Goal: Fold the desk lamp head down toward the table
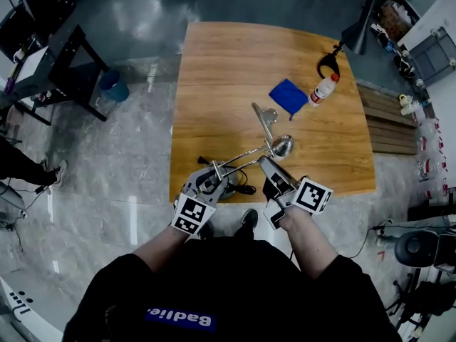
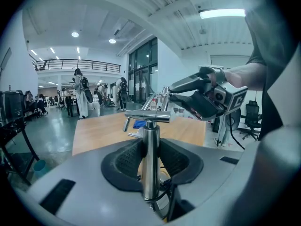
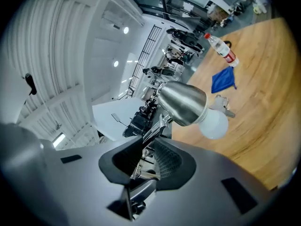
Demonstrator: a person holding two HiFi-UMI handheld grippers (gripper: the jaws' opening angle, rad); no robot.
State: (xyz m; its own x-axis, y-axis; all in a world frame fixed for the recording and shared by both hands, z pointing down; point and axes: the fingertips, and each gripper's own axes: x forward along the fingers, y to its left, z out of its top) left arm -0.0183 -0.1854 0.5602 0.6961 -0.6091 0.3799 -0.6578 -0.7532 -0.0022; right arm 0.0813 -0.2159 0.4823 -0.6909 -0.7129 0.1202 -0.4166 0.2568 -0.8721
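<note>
Here's the lamp (image 1: pixel 246 155) at the near edge of the worktop (image 1: pixel 235 70), both hands on it. The left hand-held gripper (image 2: pixel 150 157) is clamped on the chrome post (image 2: pixel 150 140), pads tight on either side, and the post stands upright. The right hand-held gripper (image 3: pixel 146 157) has its jaws closed on the thin arm (image 3: pixel 153 131), just behind the head (image 3: pixel 182 102). The silver head hangs above the wood, tilted, with the white bulb (image 3: pixel 214 123) aimed out over the worktop. Further back lie a blue cloth (image 1: pixel 288 96) and, just beside it, a bottle (image 1: pixel 323 90) on its side, well apart from the lamp.
</note>
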